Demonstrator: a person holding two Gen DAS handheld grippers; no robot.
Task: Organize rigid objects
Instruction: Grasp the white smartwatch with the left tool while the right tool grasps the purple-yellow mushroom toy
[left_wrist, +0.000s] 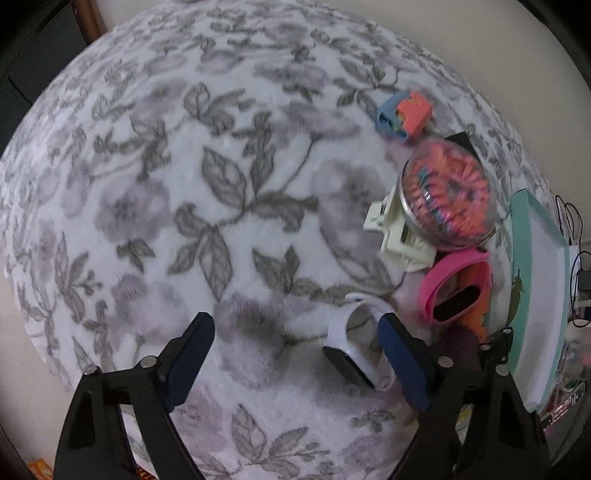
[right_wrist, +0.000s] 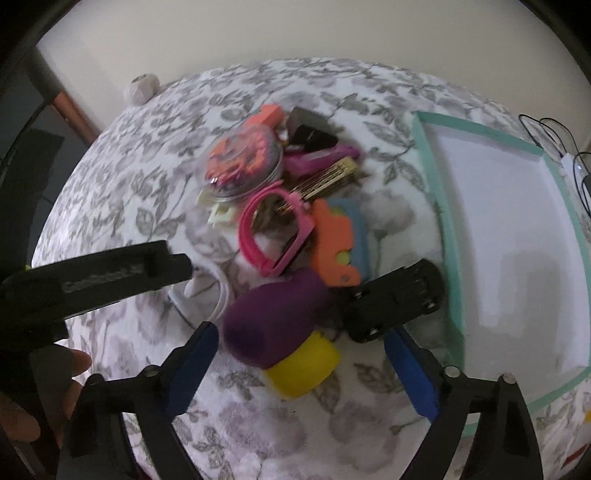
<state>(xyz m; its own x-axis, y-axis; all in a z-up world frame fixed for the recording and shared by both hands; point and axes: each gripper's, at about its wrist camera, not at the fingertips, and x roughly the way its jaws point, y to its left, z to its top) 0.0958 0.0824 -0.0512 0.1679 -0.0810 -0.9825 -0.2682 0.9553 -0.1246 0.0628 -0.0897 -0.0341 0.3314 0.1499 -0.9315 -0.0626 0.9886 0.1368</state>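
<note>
White band (left_wrist: 352, 347) beside left tool (left_wrist: 295, 354), purple object (right_wrist: 273, 317) seemingly between right tool (right_wrist: 303, 358) fingers

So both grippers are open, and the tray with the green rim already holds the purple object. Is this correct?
Not quite. Both grippers are open, but the tray holds nothing. The right wrist view shows the purple object lying on the floral cloth, just ahead of the right gripper.

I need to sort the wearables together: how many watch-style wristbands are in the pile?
2. A white wristband lies on the floral cloth by the open left gripper; a pink wristband lies mid-pile below the round clear case. Others could be buried.
</note>
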